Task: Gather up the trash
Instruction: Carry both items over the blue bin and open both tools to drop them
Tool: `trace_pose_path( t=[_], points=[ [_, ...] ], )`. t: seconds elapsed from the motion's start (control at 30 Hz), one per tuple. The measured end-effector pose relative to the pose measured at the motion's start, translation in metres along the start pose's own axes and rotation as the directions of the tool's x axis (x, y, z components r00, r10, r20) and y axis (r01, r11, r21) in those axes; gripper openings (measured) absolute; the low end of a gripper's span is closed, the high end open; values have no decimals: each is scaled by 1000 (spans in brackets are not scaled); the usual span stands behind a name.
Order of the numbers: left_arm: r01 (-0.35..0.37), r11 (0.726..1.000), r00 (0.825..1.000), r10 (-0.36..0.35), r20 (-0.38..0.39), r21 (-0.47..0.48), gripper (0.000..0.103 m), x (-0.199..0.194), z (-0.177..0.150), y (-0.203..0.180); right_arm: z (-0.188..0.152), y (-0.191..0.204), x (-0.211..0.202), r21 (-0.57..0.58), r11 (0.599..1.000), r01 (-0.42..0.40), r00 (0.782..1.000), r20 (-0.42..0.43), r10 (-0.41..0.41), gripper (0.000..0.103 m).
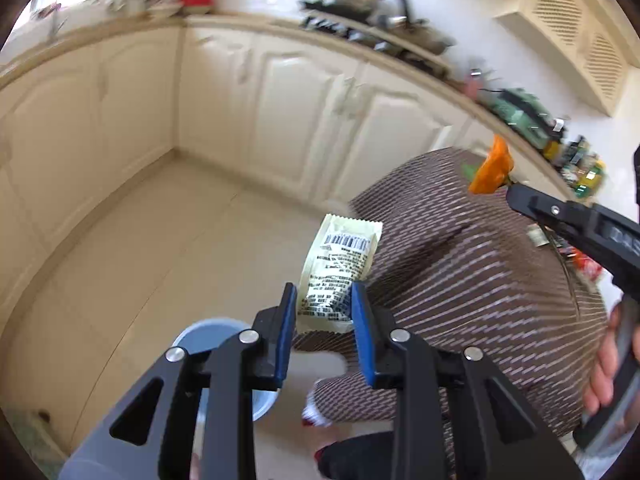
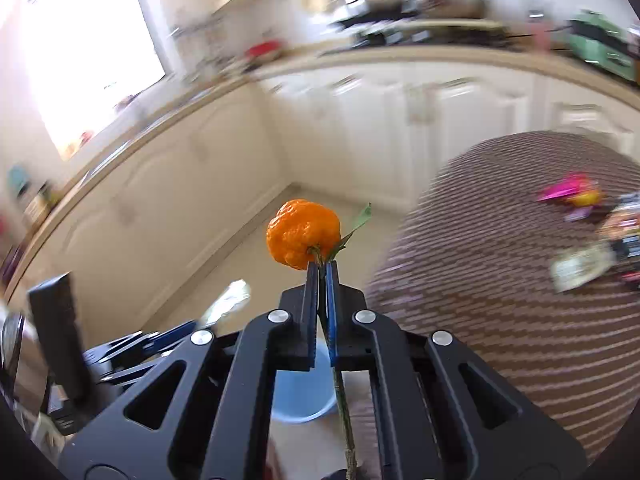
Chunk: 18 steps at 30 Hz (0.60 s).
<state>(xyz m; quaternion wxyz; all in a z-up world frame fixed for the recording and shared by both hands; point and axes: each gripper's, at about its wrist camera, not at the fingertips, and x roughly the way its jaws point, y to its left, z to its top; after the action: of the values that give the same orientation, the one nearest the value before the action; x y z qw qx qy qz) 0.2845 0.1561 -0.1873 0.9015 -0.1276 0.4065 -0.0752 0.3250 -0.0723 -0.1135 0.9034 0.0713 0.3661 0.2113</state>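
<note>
My left gripper (image 1: 324, 304) is shut on a cream snack wrapper (image 1: 340, 268) with a barcode, held in the air beside the round table (image 1: 480, 280). My right gripper (image 2: 321, 276) is shut on the stem of a shrivelled orange fruit (image 2: 302, 234) with a green leaf; the stem hangs down between the pads. The fruit also shows in the left wrist view (image 1: 492, 168), at the tip of the right gripper (image 1: 516, 196). A light blue bin (image 1: 224, 360) stands on the floor below both grippers; it also shows in the right wrist view (image 2: 300, 396).
The table has a brown striped cloth (image 2: 520, 280) with more wrappers (image 2: 584, 264) and a pink item (image 2: 568, 192) on its far side. Cream kitchen cabinets (image 1: 280, 100) and a cluttered counter (image 1: 360, 20) ring the tiled floor (image 1: 160, 240).
</note>
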Motion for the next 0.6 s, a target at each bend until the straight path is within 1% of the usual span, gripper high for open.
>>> trace_pose_path(
  t=[0.03,0.07,0.13,0.23,0.27,0.33,0.37,0.43,0.5,0.6],
  points=[
    [-21,1000,1000,20,-24,-22,27,6,-7,17,-8,16,17,-17,999,-31,999,-32,30,4],
    [-39,998,998,37,-43,-39,27,10,-13,30,-13,27,31,-25,999,-45,997,-60,44,4],
    [-77,994,994,71,-87,-76,27,26,-26,60,-32,49,76,-37,996,-82,985,-153,75,4],
    [-112,985,983,91,-156,-130,27,53,-43,94,-60,68,130,-43,995,-85,962,-262,71,4],
    [-126,981,980,101,-172,-144,27,63,-47,103,-71,72,151,-47,996,-77,952,-300,59,4],
    [-134,977,977,103,-187,-163,28,81,-55,116,-86,75,176,-52,997,-54,939,-342,33,4],
    [-135,976,975,100,-196,-170,29,88,-58,120,-95,75,191,-47,998,-48,929,-370,27,4],
    [-126,975,971,84,-222,-180,36,107,-64,129,-105,75,211,-50,998,-23,918,-398,1,4],
    [-141,972,964,91,-250,-187,46,120,-69,136,-114,73,224,-46,999,-11,907,-420,-9,4],
    [-155,965,956,92,-278,-213,50,133,-76,150,-124,70,242,-30,1000,1,890,-455,-14,5]
  ],
)
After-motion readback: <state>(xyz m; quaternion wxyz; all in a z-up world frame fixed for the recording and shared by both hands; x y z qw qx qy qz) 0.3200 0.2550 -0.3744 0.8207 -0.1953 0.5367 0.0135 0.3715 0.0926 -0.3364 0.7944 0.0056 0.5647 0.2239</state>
